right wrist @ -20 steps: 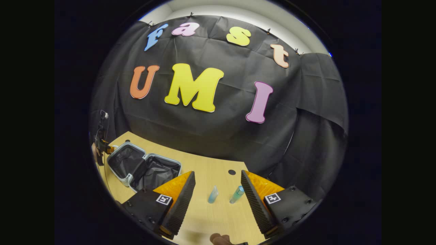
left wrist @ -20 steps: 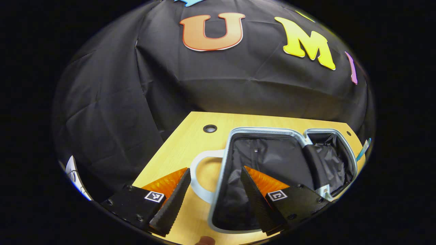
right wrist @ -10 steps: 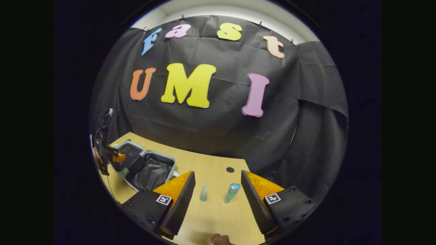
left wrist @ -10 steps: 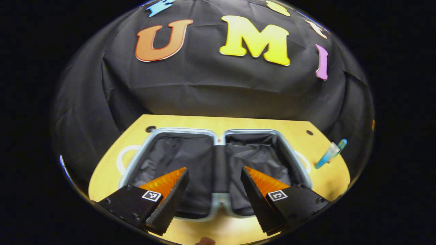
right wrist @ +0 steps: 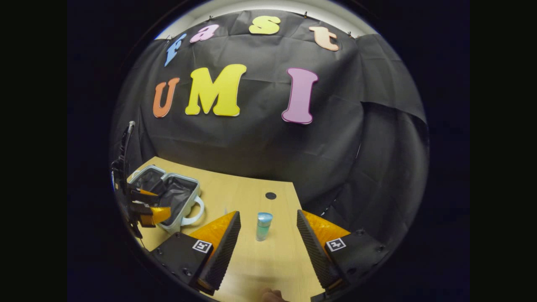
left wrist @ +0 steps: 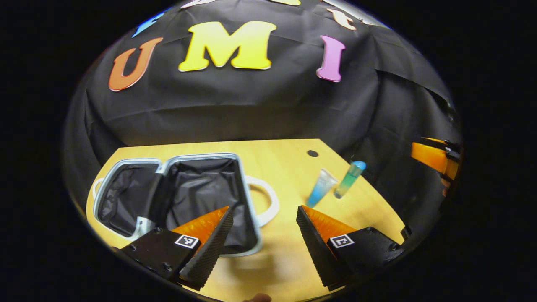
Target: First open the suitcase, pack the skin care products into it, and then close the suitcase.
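- The case is lying open on the table, both halves up, ready for packing.
- Left gripper, jaws apart and empty, is pointing between case and the two bottles.
- Right gripper, jaws wide and empty, is framing the green bottle; its left finger is hiding the clear one.
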`<move>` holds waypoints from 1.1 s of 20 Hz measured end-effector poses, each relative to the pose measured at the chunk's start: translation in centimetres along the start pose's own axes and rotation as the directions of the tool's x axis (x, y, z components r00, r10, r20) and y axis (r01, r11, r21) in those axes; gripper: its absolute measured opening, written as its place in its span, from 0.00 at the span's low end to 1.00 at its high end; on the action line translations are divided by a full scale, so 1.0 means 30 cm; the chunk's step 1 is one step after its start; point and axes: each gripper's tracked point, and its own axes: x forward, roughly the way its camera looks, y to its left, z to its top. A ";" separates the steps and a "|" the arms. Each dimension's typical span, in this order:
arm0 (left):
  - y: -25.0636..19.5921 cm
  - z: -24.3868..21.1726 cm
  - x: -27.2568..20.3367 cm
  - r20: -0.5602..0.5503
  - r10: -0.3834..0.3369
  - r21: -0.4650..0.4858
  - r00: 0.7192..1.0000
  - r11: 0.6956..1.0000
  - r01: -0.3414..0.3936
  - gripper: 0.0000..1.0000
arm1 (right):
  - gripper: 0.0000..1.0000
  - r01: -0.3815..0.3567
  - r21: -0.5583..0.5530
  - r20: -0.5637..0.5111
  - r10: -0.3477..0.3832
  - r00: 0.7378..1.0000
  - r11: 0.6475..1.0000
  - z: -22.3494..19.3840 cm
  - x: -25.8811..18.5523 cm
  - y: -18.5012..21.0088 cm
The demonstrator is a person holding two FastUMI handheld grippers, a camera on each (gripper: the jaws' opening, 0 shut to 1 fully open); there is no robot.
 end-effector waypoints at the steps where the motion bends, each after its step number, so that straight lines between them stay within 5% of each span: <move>1: -0.064 -0.001 0.033 -0.008 -0.020 0.008 1.000 1.000 0.020 0.97 | 0.80 0.000 0.007 -0.010 0.000 1.000 1.000 -0.016 0.011 -0.029; 8: -0.292 -0.076 0.280 -0.082 -0.044 0.024 0.996 0.999 0.046 0.97 | 0.80 0.010 -0.003 -0.083 -0.011 0.996 1.000 -0.119 0.092 -0.185; 19: -0.277 -0.165 0.614 -0.127 0.086 0.054 0.988 0.995 -0.079 0.98 | 0.80 -0.041 -0.035 -0.197 0.033 0.980 0.999 -0.304 0.152 -0.271; 22: -0.255 -0.181 0.645 -0.126 0.117 0.073 0.985 0.991 -0.108 0.88 | 0.80 -0.047 -0.045 -0.209 0.037 0.977 0.998 -0.323 0.164 -0.279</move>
